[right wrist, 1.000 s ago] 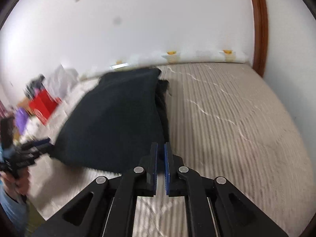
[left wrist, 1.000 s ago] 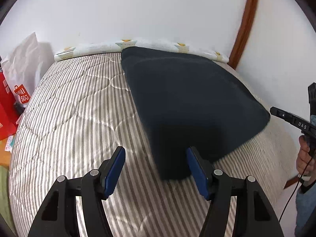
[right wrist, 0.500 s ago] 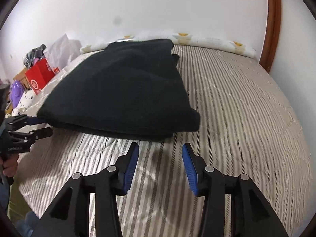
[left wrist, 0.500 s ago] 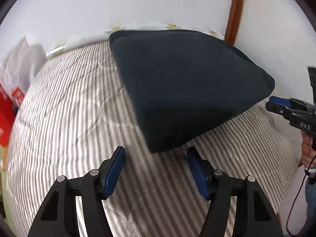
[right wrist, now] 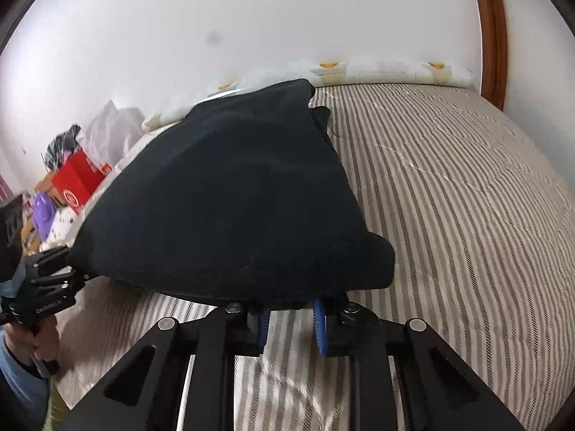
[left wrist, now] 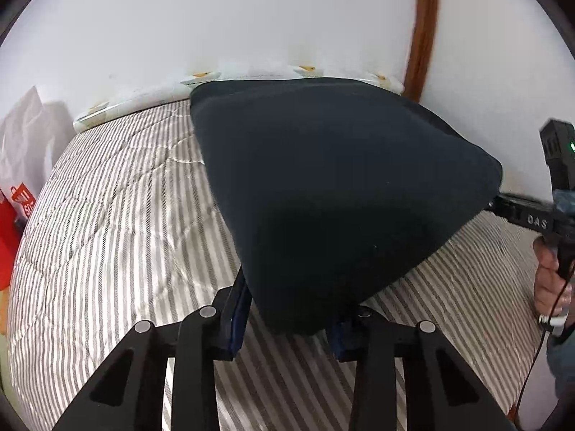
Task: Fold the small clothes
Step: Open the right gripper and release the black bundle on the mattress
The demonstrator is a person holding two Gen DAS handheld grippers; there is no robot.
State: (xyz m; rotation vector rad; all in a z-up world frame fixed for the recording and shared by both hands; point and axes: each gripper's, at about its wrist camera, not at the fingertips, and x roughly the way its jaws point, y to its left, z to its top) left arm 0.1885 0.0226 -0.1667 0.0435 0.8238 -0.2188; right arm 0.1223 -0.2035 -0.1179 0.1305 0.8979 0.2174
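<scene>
Here, both claws are closing on the near edge of a dark garment [left wrist: 334, 194], and the trouble is likely to come from how little of that edge each one is catching. In the left wrist view, the left gripper [left wrist: 287, 319] is narrowing with a corner of the cloth drooping between its blue pads at the lower middle of the frame; whether the pads are pressing yet I cannot tell, since the cloth is covering them. If they are pinching only the top layer, the layers beneath could be sliding apart when the corner gets lifted. In the right wrist view, the right gripper [right wrist: 291, 319] is also narrowing, its pads reaching under the hem at the lower middle, where the fabric is hiding the tips. A shallow bite there could be slipping off, or the pads could be snagging the striped quilt [right wrist: 467, 215] along with the garment. The two hands are working separate corners, so uneven pulling could be skewing the fold. The garment itself is lying on the quilt as a thick, dark, already doubled bundle, filling the centre of both frames and stretching toward the wall at the upper part, with a smaller fold peeking out along its right side in the right wrist view.
</scene>
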